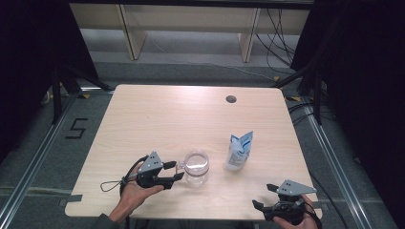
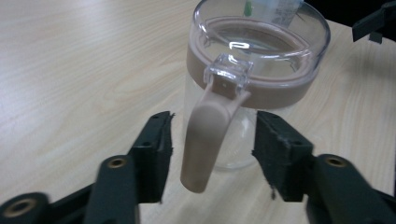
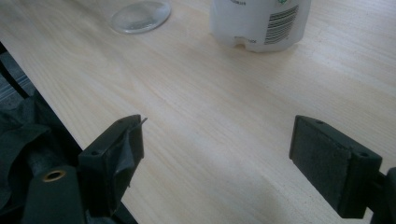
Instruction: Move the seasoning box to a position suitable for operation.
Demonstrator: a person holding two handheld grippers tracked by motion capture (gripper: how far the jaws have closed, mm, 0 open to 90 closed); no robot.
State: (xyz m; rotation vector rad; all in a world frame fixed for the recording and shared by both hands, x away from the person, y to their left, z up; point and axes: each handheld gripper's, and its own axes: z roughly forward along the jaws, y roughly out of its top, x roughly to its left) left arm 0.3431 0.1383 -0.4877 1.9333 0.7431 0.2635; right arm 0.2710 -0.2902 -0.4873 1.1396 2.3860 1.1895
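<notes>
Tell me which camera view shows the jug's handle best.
The left gripper view: the beige handle hangs close up between the open jaws of the left gripper, untouched, below the clear jug's hinged lid. The high view shows the handle as a tiny stub. The right gripper view catches the jug's base.

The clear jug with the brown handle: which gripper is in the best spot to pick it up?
Probably the left. The left gripper has its open jaws on either side of the jug's handle, not yet touching it. The right gripper sits open near the table's front edge, farther from the jug.
</notes>
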